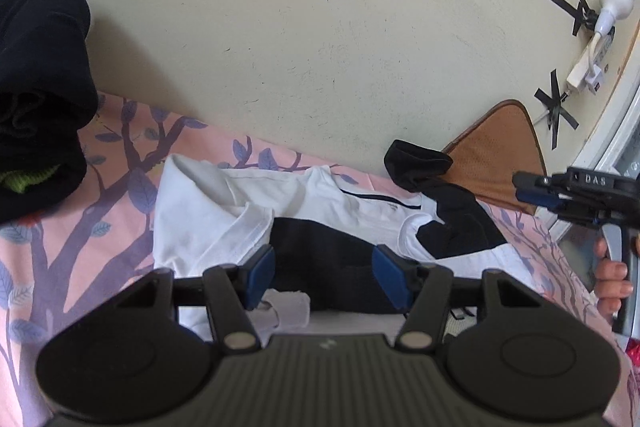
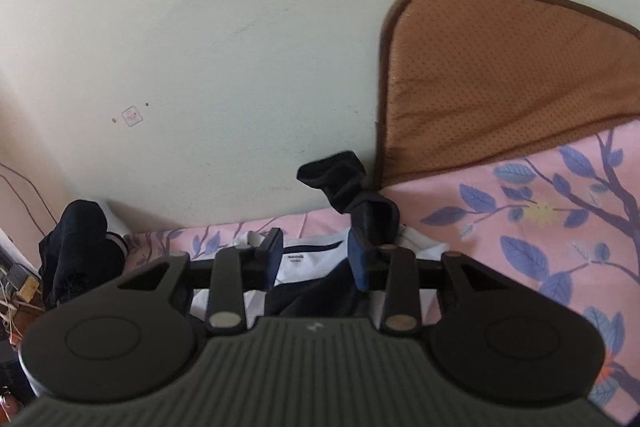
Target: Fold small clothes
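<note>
The shirt (image 1: 304, 195), white with black panels, lies crumpled on the pink sheet (image 1: 80, 227) against the wall (image 1: 320, 47), one black sleeve (image 1: 416, 161) draped up the wall's base. The left gripper (image 1: 322, 277) hangs above the shirt's black panel, jaws apart and gripping nothing. The right gripper (image 2: 316, 259) hovers near the sleeve, jaws apart and empty. Both likely stand released so that new hold points can be chosen. A dark pile (image 1: 36, 99) sits well apart, clear of the fold area.
</note>
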`<state>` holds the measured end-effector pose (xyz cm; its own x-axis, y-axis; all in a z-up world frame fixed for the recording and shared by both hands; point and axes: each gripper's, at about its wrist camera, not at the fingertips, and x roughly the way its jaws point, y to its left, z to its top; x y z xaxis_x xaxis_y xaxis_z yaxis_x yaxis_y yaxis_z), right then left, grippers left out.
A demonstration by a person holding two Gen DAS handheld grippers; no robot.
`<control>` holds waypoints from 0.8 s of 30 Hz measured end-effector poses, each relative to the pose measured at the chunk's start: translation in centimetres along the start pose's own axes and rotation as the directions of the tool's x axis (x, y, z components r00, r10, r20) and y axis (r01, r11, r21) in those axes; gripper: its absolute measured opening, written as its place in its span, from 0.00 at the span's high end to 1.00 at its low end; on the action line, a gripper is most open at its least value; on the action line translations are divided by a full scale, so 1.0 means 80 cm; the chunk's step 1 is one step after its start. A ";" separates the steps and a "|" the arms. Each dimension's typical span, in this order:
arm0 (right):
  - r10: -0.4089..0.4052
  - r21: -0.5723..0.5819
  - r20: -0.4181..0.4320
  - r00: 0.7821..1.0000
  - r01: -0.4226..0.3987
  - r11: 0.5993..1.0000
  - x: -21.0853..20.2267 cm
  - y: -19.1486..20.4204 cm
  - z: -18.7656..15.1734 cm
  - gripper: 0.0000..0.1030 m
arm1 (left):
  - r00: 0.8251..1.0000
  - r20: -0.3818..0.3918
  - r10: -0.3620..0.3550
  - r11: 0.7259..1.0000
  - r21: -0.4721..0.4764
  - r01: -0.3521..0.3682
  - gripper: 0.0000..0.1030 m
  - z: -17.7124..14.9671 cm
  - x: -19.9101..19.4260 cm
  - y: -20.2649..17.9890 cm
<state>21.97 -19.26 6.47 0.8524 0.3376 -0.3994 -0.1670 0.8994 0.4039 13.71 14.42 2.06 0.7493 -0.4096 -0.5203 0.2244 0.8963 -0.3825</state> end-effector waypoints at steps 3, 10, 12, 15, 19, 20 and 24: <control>-0.125 -0.069 -0.003 0.992 0.124 0.990 0.029 0.004 0.011 0.46 | 1.000 0.004 0.003 1.000 -0.001 -0.003 0.46 0.001 -0.004 0.003; -0.232 -0.200 -0.195 0.953 0.193 0.961 0.105 -0.007 -0.005 0.95 | 1.000 0.019 0.005 0.999 -0.036 -0.005 0.46 0.009 -0.010 0.015; -0.106 -0.236 -0.140 0.984 0.070 0.969 0.082 0.024 -0.006 0.95 | 1.000 0.026 0.007 0.999 -0.054 -0.006 0.46 0.011 -0.013 0.019; 0.198 -0.356 -0.144 0.970 -0.237 0.904 0.023 0.094 -0.020 0.95 | 0.999 0.033 -0.006 0.996 -0.089 0.009 0.46 0.012 -0.016 0.028; 0.455 -0.565 -0.346 0.821 -0.569 0.597 -0.057 0.143 -0.067 0.65 | 0.999 0.036 -0.013 0.994 -0.110 0.017 0.44 0.014 -0.018 0.033; 0.441 -0.610 -0.308 0.843 -0.531 0.588 -0.070 0.138 -0.074 0.46 | 0.999 0.035 -0.016 0.994 -0.111 0.020 0.44 0.013 -0.018 0.033; 0.270 -0.475 -0.104 0.957 -0.287 0.832 -0.070 0.059 -0.039 0.40 | 1.000 0.020 -0.021 0.995 -0.098 0.023 0.43 0.011 -0.011 0.026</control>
<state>14.81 -16.01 8.06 0.7192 0.5952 -0.3585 -0.6187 0.7833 0.0594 14.08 16.80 2.42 0.7569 -0.4247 -0.4967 0.1794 0.8658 -0.4671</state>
